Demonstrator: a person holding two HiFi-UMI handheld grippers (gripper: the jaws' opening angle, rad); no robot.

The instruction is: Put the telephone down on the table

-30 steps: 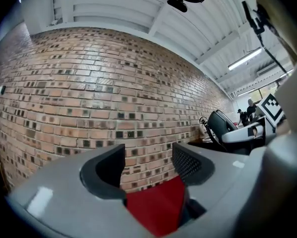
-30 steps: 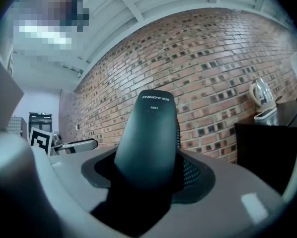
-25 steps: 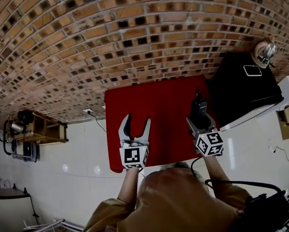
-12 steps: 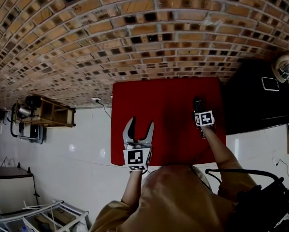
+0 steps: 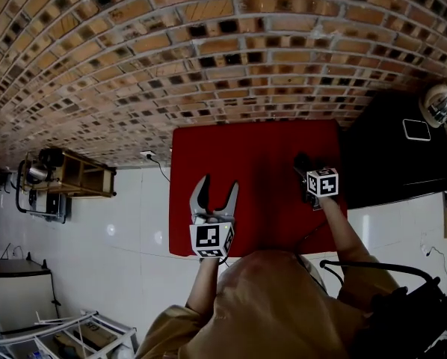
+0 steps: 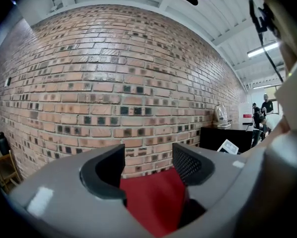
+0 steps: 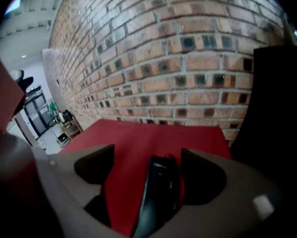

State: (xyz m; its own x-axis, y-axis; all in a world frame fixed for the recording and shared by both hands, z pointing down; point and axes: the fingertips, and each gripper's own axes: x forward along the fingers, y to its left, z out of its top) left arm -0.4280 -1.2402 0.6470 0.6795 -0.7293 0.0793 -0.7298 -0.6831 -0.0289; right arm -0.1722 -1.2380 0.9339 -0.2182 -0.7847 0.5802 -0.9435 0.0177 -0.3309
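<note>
The black telephone handset [image 5: 303, 160] lies on the red table [image 5: 253, 155] near its right edge. In the right gripper view the handset [image 7: 158, 192] rests flat on the red top [image 7: 133, 138] between the jaws. My right gripper [image 5: 309, 173] [image 7: 147, 157] is low over it and its jaws are opening; a gap shows on each side of the handset. My left gripper [image 5: 216, 185] [image 6: 148, 157] hovers open and empty over the table's near left part [image 6: 153, 197].
A brick wall [image 5: 208, 51] runs behind the table. To the right stands a black counter [image 5: 392, 152] bearing a white card [image 5: 415, 129] and a shiny metal vessel [image 5: 440, 103]. A wooden shelf unit [image 5: 66, 174] sits on the white floor at left.
My right gripper came down to the table with the handset and its jaws spread apart, letting go of it. The left gripper sank a little and stayed open.
</note>
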